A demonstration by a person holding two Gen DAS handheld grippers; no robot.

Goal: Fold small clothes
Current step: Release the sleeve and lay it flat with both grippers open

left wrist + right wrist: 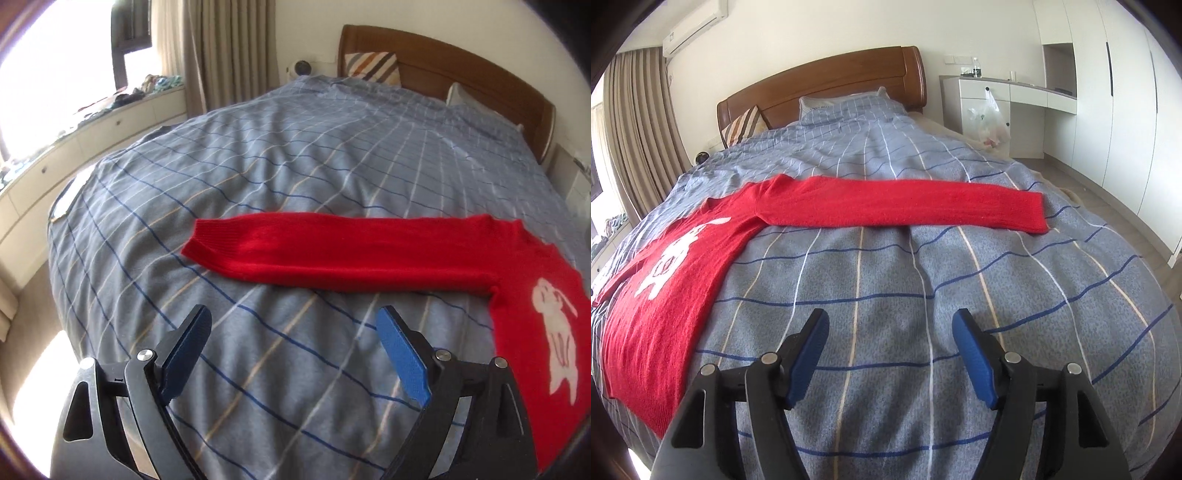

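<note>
**Red sweater spread flat, both claws empty**

The red sweater (369, 251) lies face up on the blue checked duvet (258, 166), sleeves stretched straight out to either side (a white animal figure (557, 332) shows on its chest). The left gripper (291, 317) hangs above bare duvet just short of one sleeve, jaws spread wide, holding nothing. The right gripper (891, 321) does likewise near the other sleeve (905, 203), also spread and empty.
</note>
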